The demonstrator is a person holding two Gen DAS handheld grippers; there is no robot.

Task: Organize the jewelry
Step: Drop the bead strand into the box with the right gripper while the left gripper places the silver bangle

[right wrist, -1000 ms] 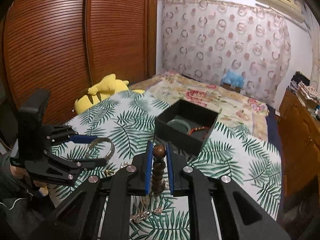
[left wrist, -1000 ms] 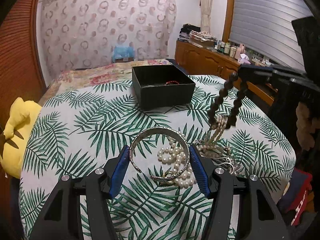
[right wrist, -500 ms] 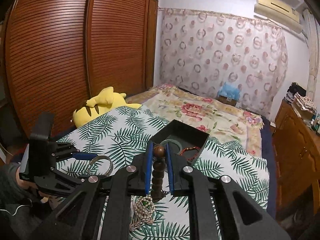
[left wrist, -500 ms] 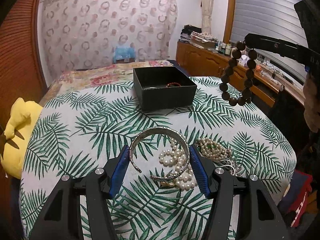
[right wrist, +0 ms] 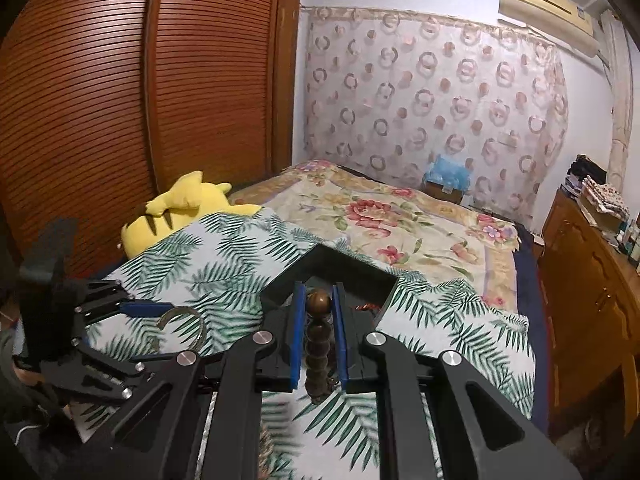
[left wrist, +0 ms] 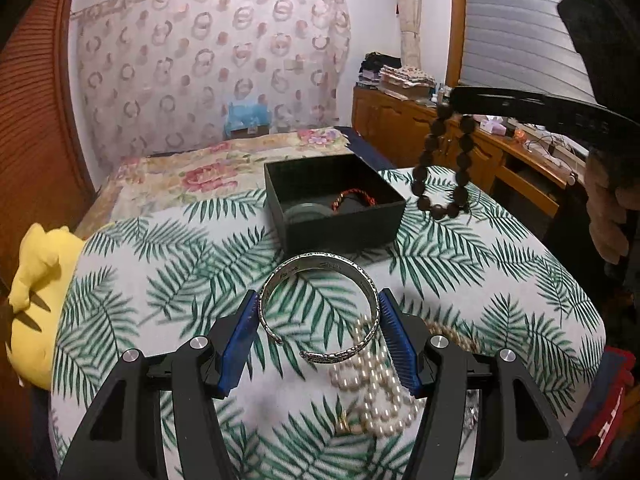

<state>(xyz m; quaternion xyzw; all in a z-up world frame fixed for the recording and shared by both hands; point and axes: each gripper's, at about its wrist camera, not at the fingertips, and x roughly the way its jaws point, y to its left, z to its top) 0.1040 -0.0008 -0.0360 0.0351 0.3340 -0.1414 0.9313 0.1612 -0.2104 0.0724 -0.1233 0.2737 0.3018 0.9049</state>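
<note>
A black box [left wrist: 336,216] is taken as the landmark; it stands open on a palm-leaf cloth [left wrist: 168,264] spread over the bed. Inside the box a red braided cord bracelet [left wrist: 354,197] and a pale green bangle [left wrist: 304,212] are seen lying on the bottom.

Just in front of the box, a silver cuff bangle [left wrist: 320,308] is held lifted off the cloth by the left gripper [left wrist: 318,322], whose blue pads [left wrist: 240,336] are pressed against the bangle's two sides. Under and slightly right of the bangle, nearer the camera than the box, a heap of pearl strands [left wrist: 376,384] is left on the cloth, with a small gold piece [left wrist: 345,426] beside it.

To the right of the box and above the level of its rim, a loop of dark wooden beads [left wrist: 444,168] is hung from the right gripper [right wrist: 316,320]. In the right wrist view the jaws are seen pinched on one brown bead at the top of the strand, the remaining beads dangling below, with the box's near corner directly behind them.

A yellow plush toy [right wrist: 180,212] is seen at the bed's edge, well to the left of the box.
</note>
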